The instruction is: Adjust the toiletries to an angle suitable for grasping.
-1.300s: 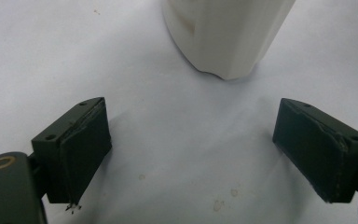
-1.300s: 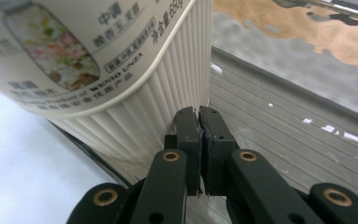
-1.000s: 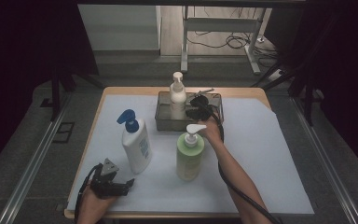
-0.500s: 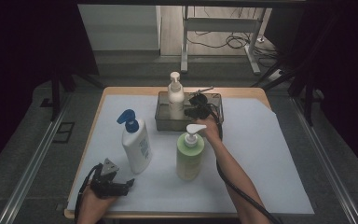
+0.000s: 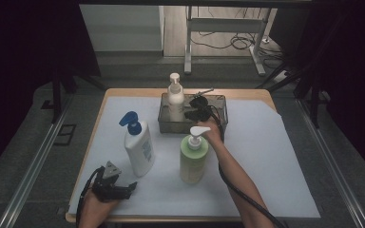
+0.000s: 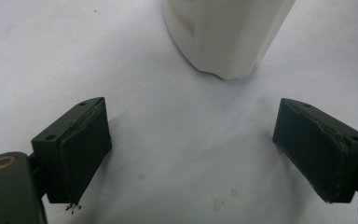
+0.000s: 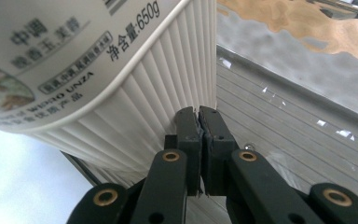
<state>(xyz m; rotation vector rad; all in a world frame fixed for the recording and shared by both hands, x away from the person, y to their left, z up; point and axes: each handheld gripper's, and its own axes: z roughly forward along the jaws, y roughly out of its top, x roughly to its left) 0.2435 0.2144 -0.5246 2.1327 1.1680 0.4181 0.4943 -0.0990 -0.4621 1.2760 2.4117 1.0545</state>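
Your right gripper (image 7: 199,112), jaws pressed together on nothing, sits in the tray (image 5: 218,100) just beside the upright white bottle (image 5: 175,97); your left gripper (image 5: 123,189) rests spread wide, well apart.

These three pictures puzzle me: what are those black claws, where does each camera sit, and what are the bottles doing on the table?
No robot here: a person holds a hand-operated two-jaw gripper in each hand. The high view looks down on the table, covered with a white sheet. On it stand a white bottle with a blue pump and a green pump bottle; a third, white pump bottle stands in a grey tray at the far side. The other two pictures come from cameras riding on the grippers. The left gripper rests near the table's front edge, jaws wide open, facing the blue-pump bottle's base. The right gripper is in the tray, jaws closed together, beside the ribbed white bottle, gripping nothing.
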